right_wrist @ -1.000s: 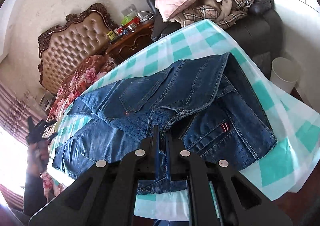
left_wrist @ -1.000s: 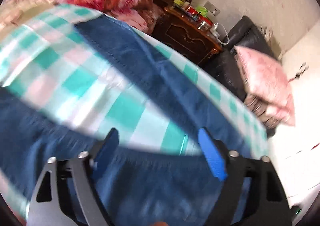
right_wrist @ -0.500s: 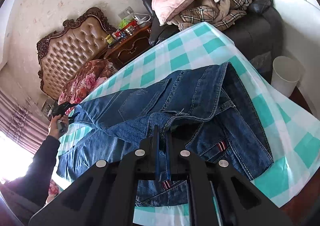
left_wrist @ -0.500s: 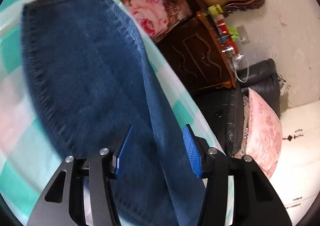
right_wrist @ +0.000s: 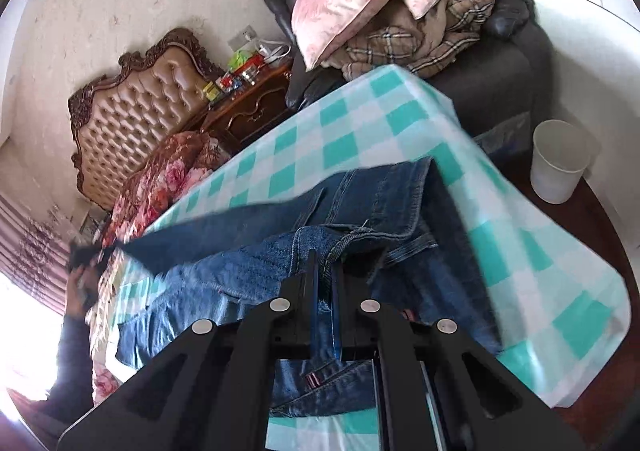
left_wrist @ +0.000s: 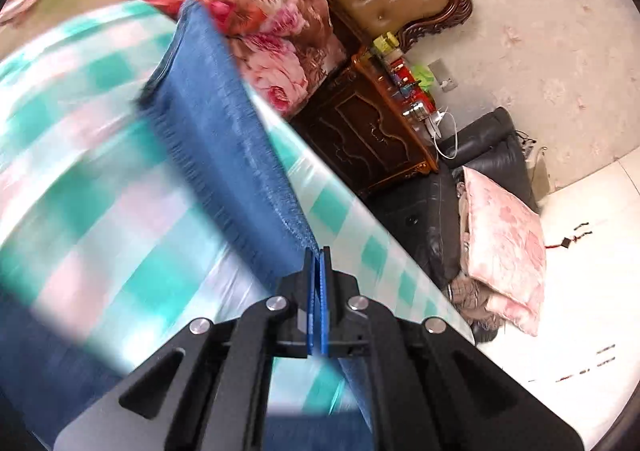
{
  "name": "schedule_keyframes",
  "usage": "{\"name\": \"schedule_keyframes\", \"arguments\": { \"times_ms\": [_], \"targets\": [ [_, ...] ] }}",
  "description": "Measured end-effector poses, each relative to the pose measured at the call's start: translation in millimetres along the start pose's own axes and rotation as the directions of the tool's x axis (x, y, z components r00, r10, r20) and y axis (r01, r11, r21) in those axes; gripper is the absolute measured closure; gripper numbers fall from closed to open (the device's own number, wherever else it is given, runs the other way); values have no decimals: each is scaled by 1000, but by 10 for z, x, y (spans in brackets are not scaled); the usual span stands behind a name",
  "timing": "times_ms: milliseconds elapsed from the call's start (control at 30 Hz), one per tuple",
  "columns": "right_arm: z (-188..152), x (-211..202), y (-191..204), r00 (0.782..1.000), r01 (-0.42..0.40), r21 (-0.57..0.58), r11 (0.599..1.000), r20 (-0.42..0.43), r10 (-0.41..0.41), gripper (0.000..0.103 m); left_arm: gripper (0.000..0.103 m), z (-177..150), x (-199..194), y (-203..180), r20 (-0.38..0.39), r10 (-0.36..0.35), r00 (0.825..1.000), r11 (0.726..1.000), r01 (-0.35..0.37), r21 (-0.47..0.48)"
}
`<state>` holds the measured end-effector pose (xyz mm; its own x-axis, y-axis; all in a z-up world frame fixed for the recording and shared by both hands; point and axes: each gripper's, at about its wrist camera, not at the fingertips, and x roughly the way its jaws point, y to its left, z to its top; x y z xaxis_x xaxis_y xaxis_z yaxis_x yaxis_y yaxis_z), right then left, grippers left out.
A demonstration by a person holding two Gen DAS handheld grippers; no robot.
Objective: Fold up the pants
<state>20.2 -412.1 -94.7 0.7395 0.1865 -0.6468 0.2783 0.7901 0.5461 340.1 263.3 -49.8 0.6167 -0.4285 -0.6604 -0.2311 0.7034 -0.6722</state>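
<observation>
The left gripper (left_wrist: 319,255) has its blue fingers (left_wrist: 311,291) pressed together on the hem of a blue denim pants leg (left_wrist: 224,139), which rises off the checked worktop (left_wrist: 100,211). Behind stand a floral bedspread (left_wrist: 256,11), a dark wooden nightstand (left_wrist: 360,131) and a pink pillow (left_wrist: 504,243).

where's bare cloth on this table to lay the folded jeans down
Free: the checked tablecloth between the jeans and the far edge by the nightstand and sofa, plus the strip along the corner near the white bin. Crowded: the near middle, where denim spreads under the right gripper and left gripper.
</observation>
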Motion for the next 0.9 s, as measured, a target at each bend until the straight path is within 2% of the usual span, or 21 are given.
{"name": "schedule_keyframes", "arguments": {
  "times_ms": [100,167,233,333,400,533,633,700,767,833,900],
  "targets": [
    [-37,-68,-178,1000,25,19,1000,-8,-25,96,102,-600,-614,378,32,36,999,999,-36,9],
    [-154,21,-409,994,88,67,994,-65,-83,96,102,-1005,-846,679,30,43,999,999,-43,-5],
    [-294,132,-609,988,107,114,988,-121,-93,94,102,-1406,-967,1024,15,44,999,998,-43,-53],
    [-521,204,-841,983,136,217,967,-153,-104,82,102,-1739,-916,1364,-19,55,998,994,-57,-90],
    [-616,128,-903,987,118,296,948,-136,-80,81,102,-1820,-921,1462,-9,76,997,994,-76,-73],
    [-754,-33,-924,997,44,407,912,-81,-12,81,102,-1874,-928,1551,-1,40,999,995,-40,-87],
    [-775,-5,-833,997,-10,424,905,-67,43,79,102,-1848,-900,1577,-3,16,1000,996,-16,-93],
    [-766,89,-769,994,-52,431,901,-67,89,73,101,-1823,-886,1585,0,2,1000,995,-2,-103],
    [-756,182,-737,995,-44,435,900,-67,81,32,97,-1815,-872,1611,4,-7,1000,993,7,-120],
    [-770,272,-703,995,-18,448,894,-79,59,30,75,-1795,-848,1628,7,-16,1000,990,17,-143],
    [-781,355,-652,993,-26,447,894,-88,73,30,72,-1785,-840,1669,12,-17,1000,986,19,-164]
  ]
}}
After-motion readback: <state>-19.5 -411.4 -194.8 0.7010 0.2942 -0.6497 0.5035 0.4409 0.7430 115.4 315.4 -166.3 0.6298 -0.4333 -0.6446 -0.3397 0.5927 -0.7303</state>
